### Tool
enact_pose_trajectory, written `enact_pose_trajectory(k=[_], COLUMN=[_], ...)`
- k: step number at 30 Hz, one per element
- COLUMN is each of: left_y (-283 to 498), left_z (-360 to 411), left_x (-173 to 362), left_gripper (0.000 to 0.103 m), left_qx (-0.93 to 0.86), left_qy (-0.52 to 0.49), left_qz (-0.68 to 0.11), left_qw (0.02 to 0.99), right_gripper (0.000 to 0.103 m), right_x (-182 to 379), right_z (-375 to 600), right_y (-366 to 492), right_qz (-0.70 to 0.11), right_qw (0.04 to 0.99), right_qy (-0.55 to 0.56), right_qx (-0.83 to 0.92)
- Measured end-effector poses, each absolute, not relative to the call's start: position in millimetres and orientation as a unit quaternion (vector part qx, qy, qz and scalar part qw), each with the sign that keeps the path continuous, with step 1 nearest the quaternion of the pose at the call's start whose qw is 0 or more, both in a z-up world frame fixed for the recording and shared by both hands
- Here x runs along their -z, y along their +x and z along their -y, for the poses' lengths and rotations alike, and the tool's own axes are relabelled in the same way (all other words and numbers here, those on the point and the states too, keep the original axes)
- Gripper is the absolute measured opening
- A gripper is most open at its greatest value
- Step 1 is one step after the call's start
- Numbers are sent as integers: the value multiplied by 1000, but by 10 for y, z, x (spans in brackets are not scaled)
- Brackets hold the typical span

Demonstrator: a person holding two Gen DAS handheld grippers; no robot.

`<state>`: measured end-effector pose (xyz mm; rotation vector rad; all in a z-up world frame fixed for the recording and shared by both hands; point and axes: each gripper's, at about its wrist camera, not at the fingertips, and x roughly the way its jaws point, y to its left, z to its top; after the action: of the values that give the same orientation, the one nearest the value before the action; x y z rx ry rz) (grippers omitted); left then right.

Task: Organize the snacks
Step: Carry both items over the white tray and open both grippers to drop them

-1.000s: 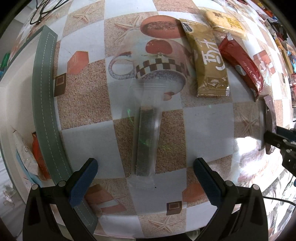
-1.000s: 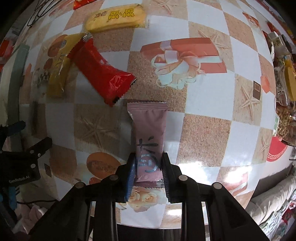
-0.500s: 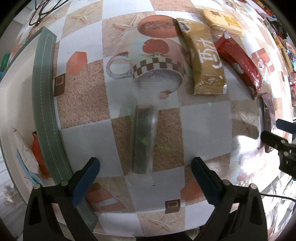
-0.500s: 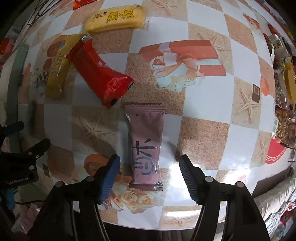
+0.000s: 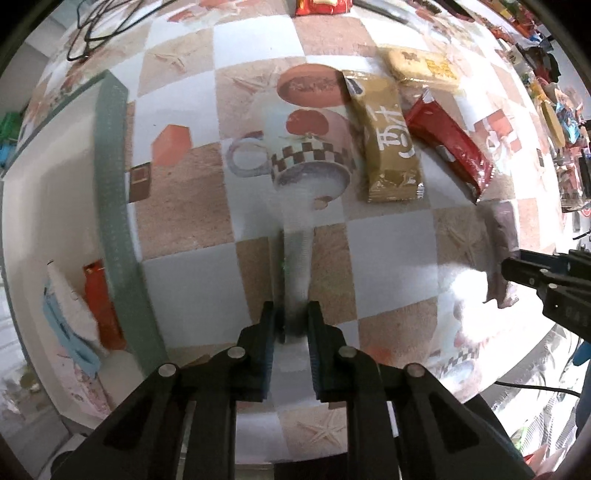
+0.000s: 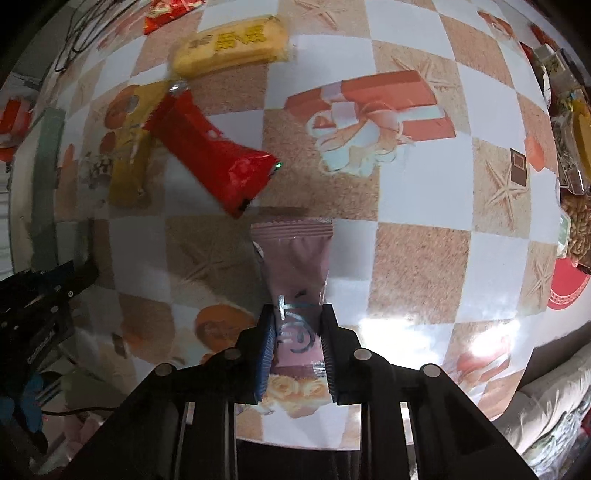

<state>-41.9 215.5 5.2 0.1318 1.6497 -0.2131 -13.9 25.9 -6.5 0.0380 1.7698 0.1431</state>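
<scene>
My left gripper [image 5: 291,328] is shut on the near end of a clear plastic sleeve of dark biscuits [image 5: 295,273], which stretches away over the checked tablecloth. My right gripper [image 6: 297,336] is shut on the near end of a mauve snack packet [image 6: 295,266]; the packet also shows in the left wrist view [image 5: 502,240]. A gold packet [image 5: 388,140], a red packet [image 5: 450,140] and a yellow biscuit pack [image 5: 421,66] lie side by side farther back; the red packet [image 6: 214,155] and the yellow pack [image 6: 229,44] also show in the right wrist view.
The table's green edge band [image 5: 110,177] runs down the left, with packets [image 5: 99,302] on the floor below it. More snacks crowd the far right edge [image 6: 572,147]. Black cables [image 5: 92,26] lie at the far left corner. A red packet [image 5: 321,5] lies at the back.
Both grippers have shut: the left on the clear biscuit sleeve, the right on the mauve packet again after opening half a second ago.
</scene>
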Motion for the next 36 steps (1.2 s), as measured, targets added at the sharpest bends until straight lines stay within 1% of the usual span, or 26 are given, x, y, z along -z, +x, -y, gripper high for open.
enact_pose_trajectory(k=[8, 15, 16, 17, 18, 19, 20, 23, 24, 25, 26, 29, 30, 31, 32, 36], left_y=[-481, -469, -460, -461, -465, -460, -454, -464, -464, -460, -459, -506, -507, -502, -499, -480], left_z=[-2232, -2449, -2487, -2509, -2522, -2540, -2556, -2572, -2577, -2576, -2588, -2609, -2623, -2626, -2641, -2675], left_x=[-312, -500, -514, -534, -551, -574, -600, -654, -653, -651, -682, -727, -757, -774, -798, -859], left_gripper=[18, 18, 18, 18, 18, 18, 18, 18, 18, 18, 18, 18, 18, 18, 18, 18], left_qx=[105, 105, 106, 106, 107, 109, 110, 110, 110, 109, 109, 107, 106, 105, 104, 97], left_qy=[40, 13, 10, 6, 3, 0, -1, 5, 7, 9, 9, 11, 10, 9, 8, 1], left_qz=[-721, -715, -715, -714, -713, -712, -711, -709, -708, -708, -707, -703, -701, -699, -697, -689], left_qw=[684, 691, 691, 692, 692, 693, 695, 696, 697, 698, 698, 703, 705, 707, 710, 718], right_gripper=[25, 26, 35, 48, 79, 83, 83, 83, 77, 66, 61, 50, 34, 24, 24, 24], right_x=[-129, -249, -205, -213, -202, -201, -187, -103, -44, 10, 53, 48, 45, 28, 19, -116], right_z=[-374, -513, -492, -424, -393, -364, -346, -348, -314, -314, -312, -364, -400, -406, -399, -363], right_y=[-154, -107, -99, -141, -144, -140, -141, -125, -131, -120, -112, -97, -84, -79, -76, -34], right_qz=[-767, -763, -768, -769, -765, -760, -761, -765, -766, -770, -775, -771, -768, -768, -770, -764], right_qw=[635, 640, 636, 636, 641, 647, 646, 642, 641, 636, 630, 635, 640, 639, 635, 640], right_qy=[43, 33, 24, 20, 12, 11, 8, 1, 1, 4, 10, -2, -11, -1, 21, 46], right_qx=[-78, -79, -68, -63, -54, -55, -55, -53, -52, -51, -49, -40, -38, -45, -52, -60])
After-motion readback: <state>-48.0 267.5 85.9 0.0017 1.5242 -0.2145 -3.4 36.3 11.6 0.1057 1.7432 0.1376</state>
